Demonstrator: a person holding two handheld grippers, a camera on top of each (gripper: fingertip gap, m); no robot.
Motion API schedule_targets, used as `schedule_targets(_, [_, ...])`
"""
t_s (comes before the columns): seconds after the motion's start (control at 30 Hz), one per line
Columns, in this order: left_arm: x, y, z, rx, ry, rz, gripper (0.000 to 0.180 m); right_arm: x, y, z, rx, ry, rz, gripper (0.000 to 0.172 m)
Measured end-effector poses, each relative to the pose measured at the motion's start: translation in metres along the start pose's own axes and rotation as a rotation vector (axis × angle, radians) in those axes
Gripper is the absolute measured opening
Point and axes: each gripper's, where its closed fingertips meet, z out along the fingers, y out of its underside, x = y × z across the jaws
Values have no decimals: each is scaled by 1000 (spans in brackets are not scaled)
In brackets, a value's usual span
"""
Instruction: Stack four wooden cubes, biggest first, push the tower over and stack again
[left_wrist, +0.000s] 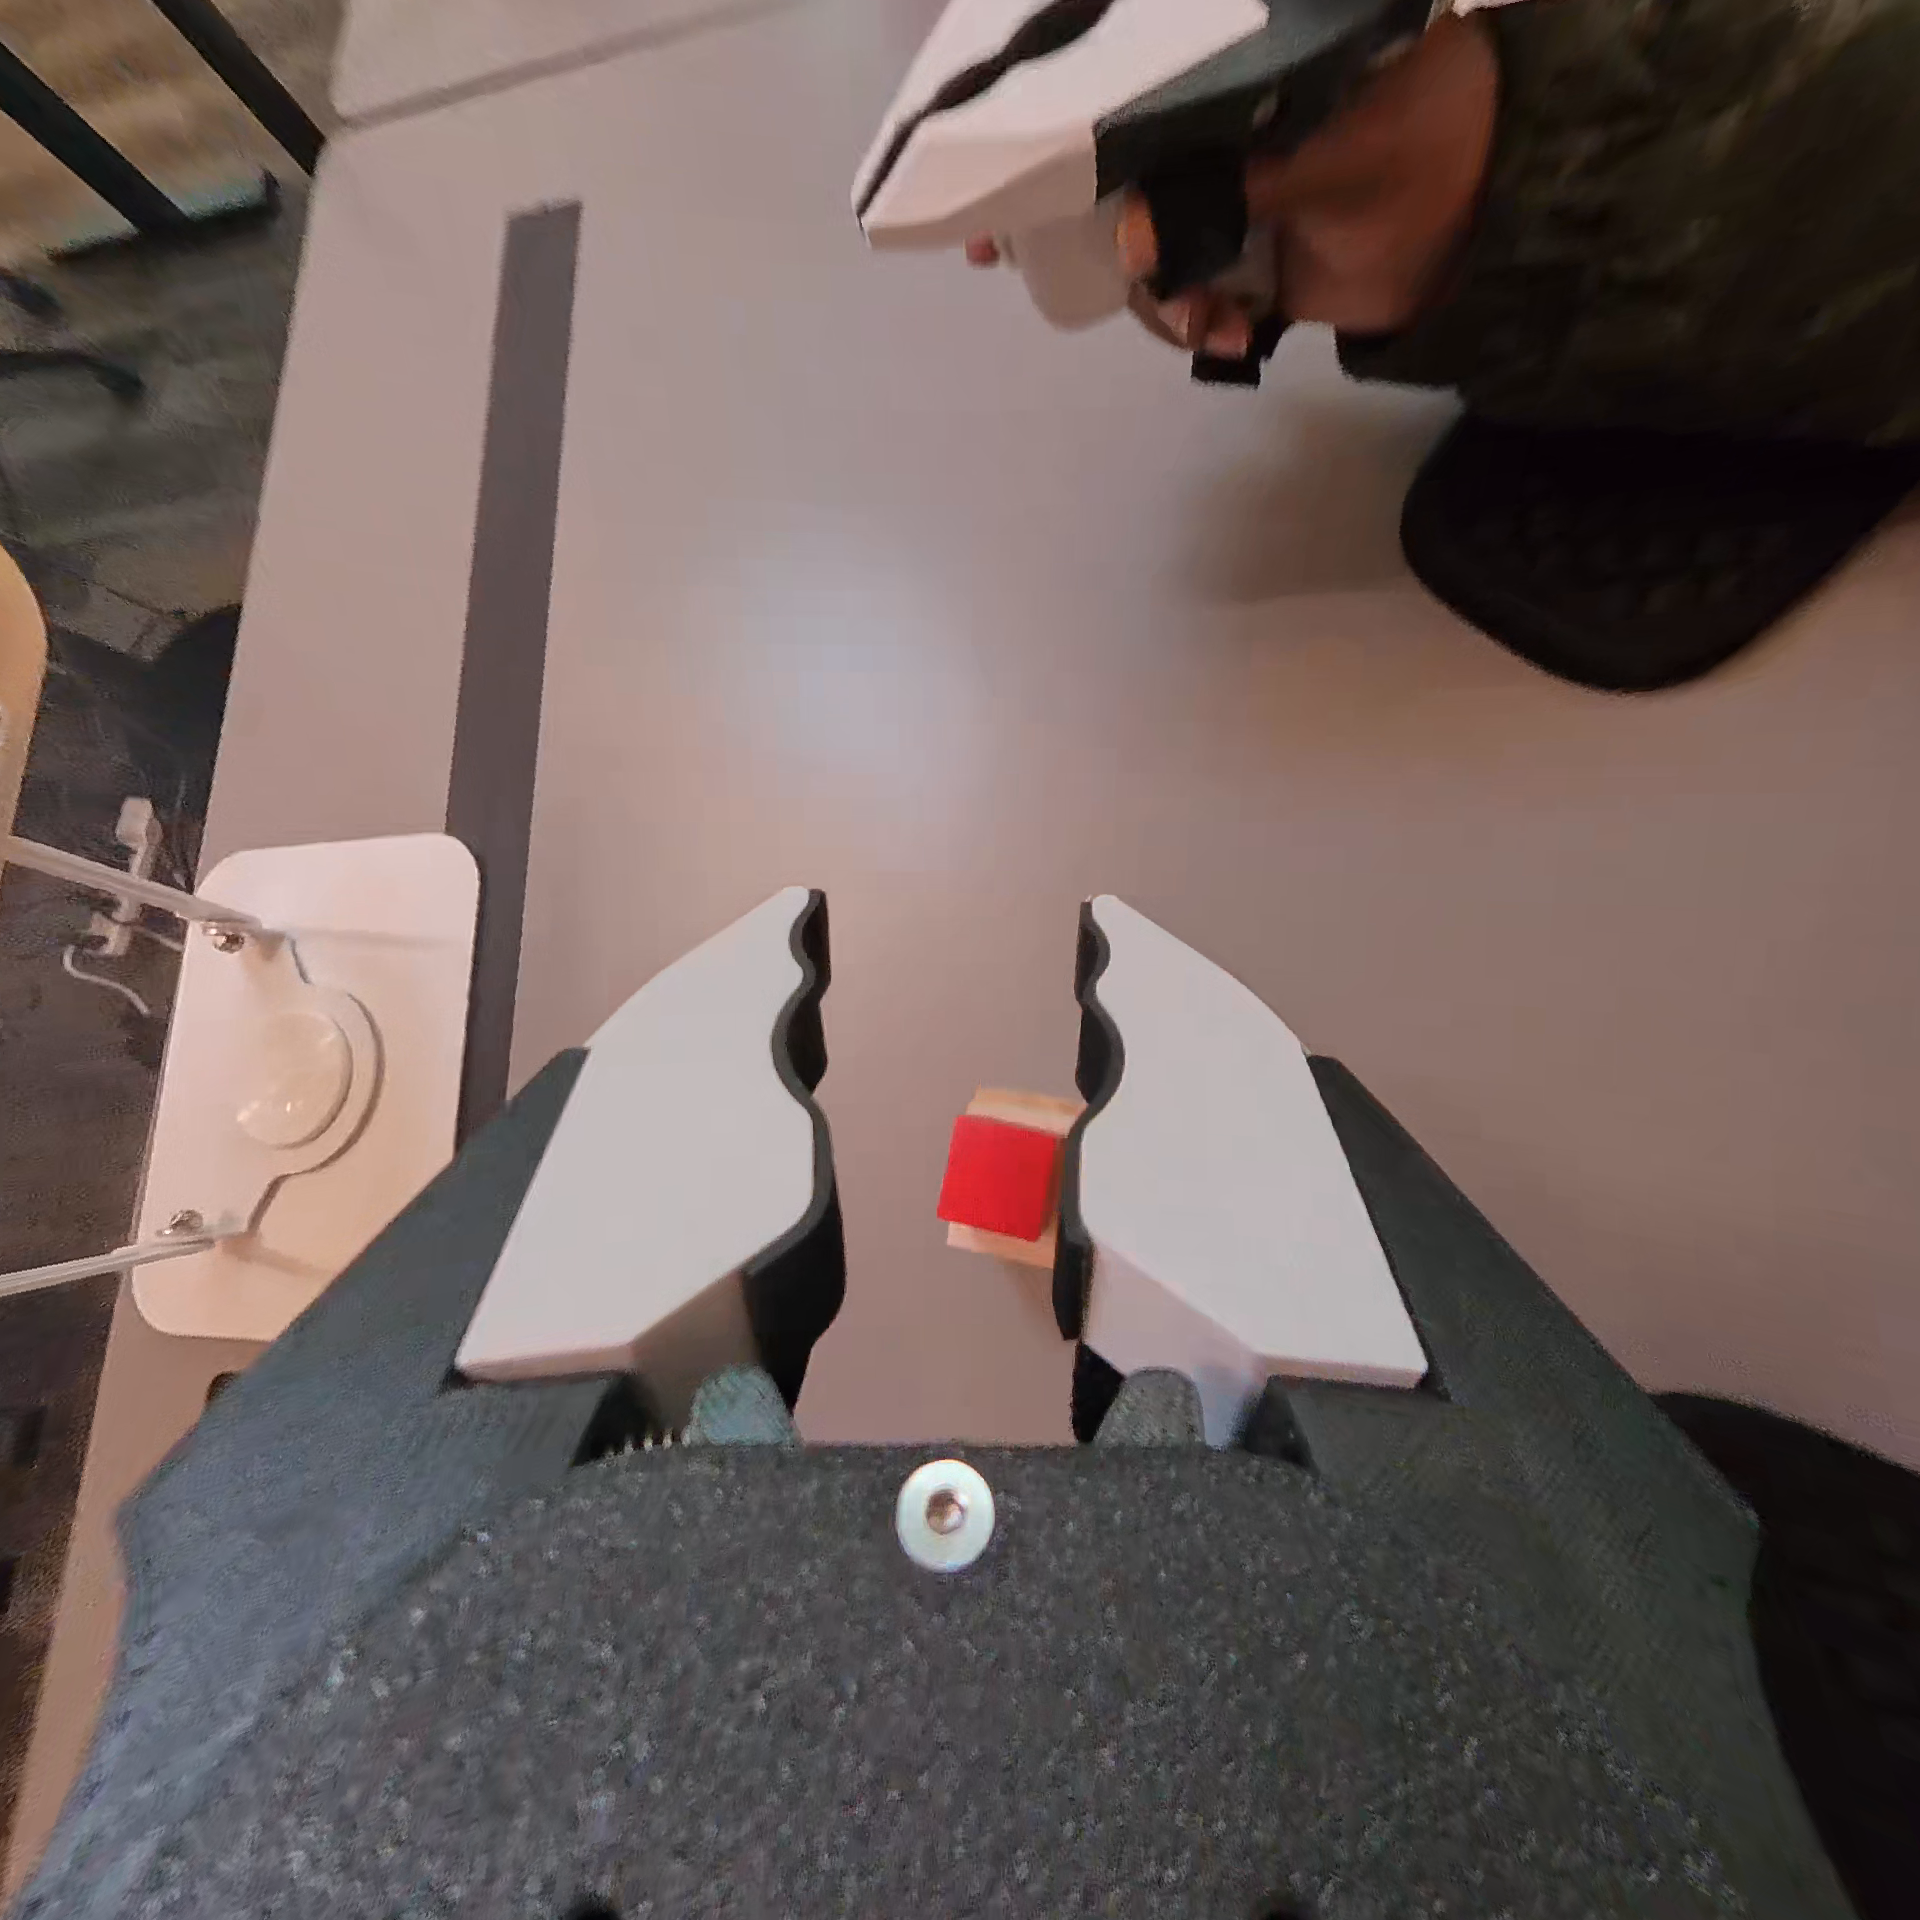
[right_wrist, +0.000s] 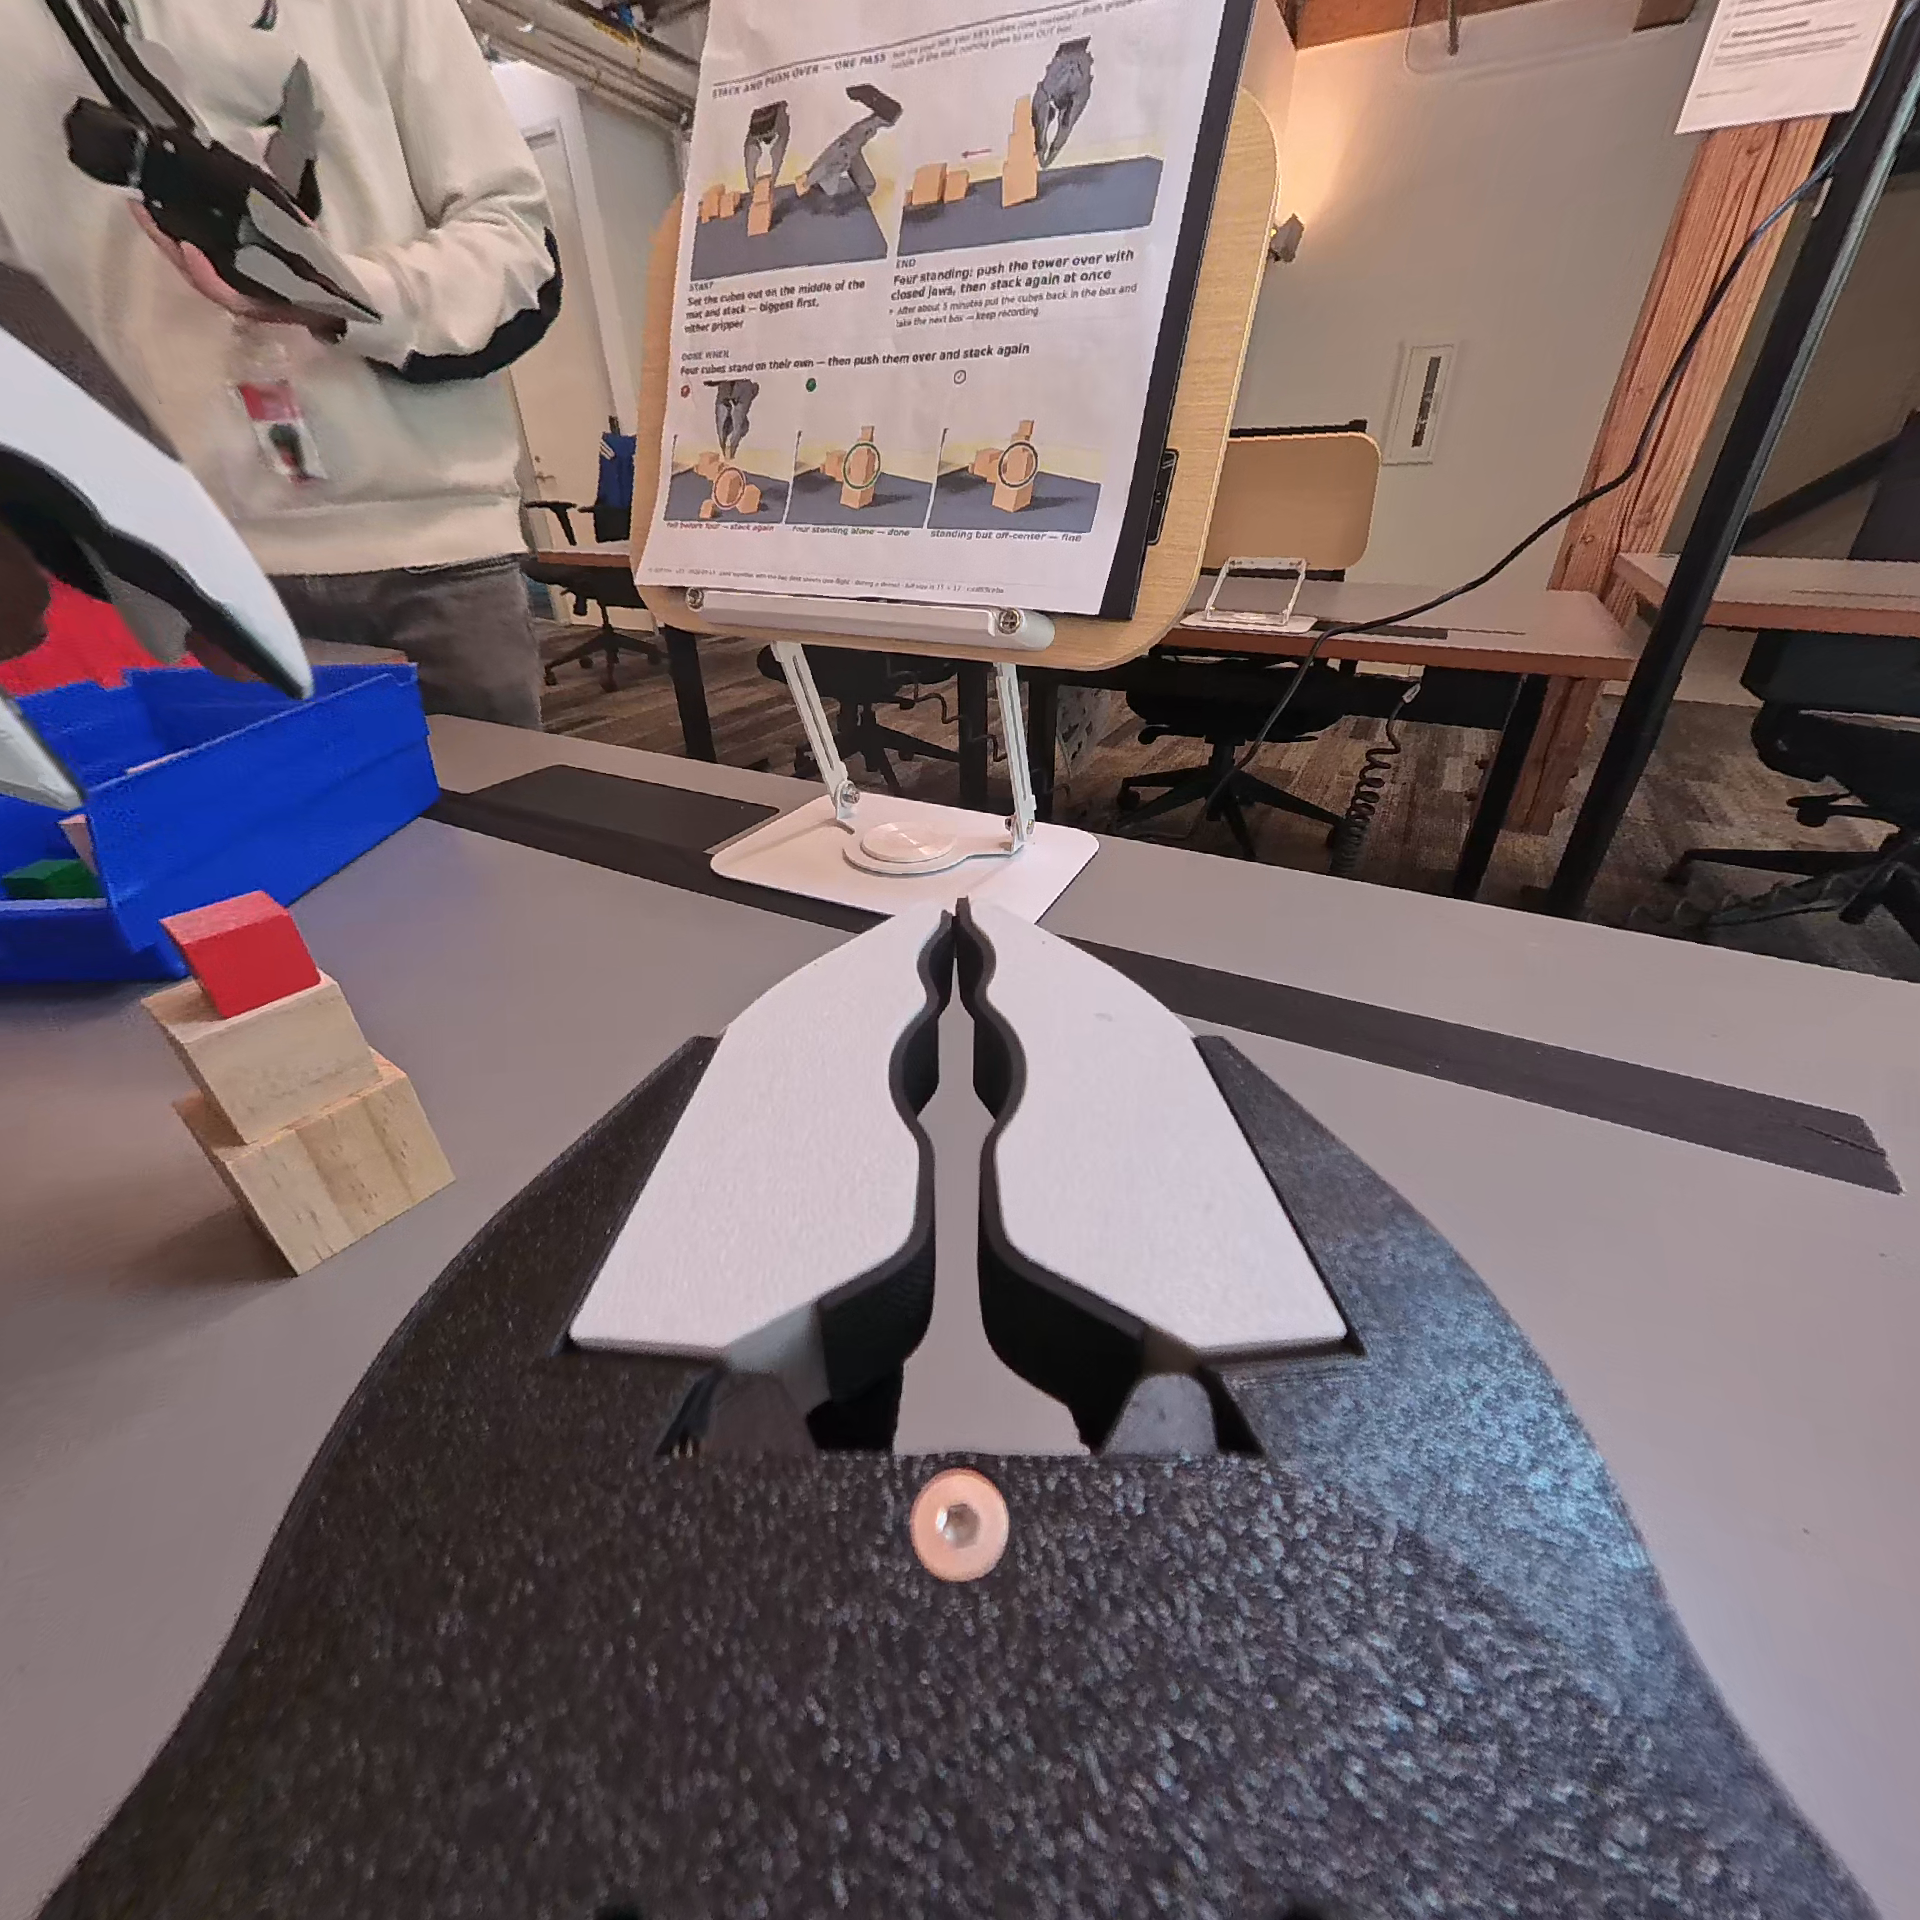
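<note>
My left claw (left_wrist: 951, 914) hangs above the grey table (left_wrist: 935, 644), fingers spread wide with nothing pressed between them. Straight below, toward the 5 o'clock side of the gap, sits the red cube (left_wrist: 995, 1179), topping a stack of pale wooden blocks (left_wrist: 1013, 1103); the right-hand pad looks just beside it, though I cannot tell whether it touches. My right claw (right_wrist: 956, 920) is low over the table with its fingers closed together, tips meeting on air. From that view the stack stands at about 9 o'clock: red cube (right_wrist: 244, 951) on a middle wooden block (right_wrist: 270, 1060), on a larger wooden block (right_wrist: 322, 1164), each twisted a little off the one beneath. Beyond it, at 10 o'clock, is a blue bin (right_wrist: 260, 769) with a green piece (right_wrist: 47, 878) inside. At 12 o'clock a white stand (right_wrist: 904, 847) carries a printed sheet (right_wrist: 935, 291). A person in a pale sweatshirt (right_wrist: 364, 260) stands at 11 o'clock holding another gripper. By the look of it, that red cube is light, rigid and smooth-painted, so I would pinch two opposite flat faces squarely; the loose stack beneath seems easy to nudge askew.
</note>
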Motion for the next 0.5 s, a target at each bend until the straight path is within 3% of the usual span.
schedule_targets(0.03, [2,0,-1,36,-9,-14,45,0,0,0,0,-2,2,0])
schedule_targets(0.17, [7,25,-3,104,-24,-95,38,0,0,0,-1,-6,9,0])
schedule_targets(0.3, [7,59,2,43,-34,-128,40,-4,3,2,-11,-17,3,0])
schedule_targets(0.5, [9,80,7,-13,2,-124,38,-5,5,3,-18,-15,-4,0])
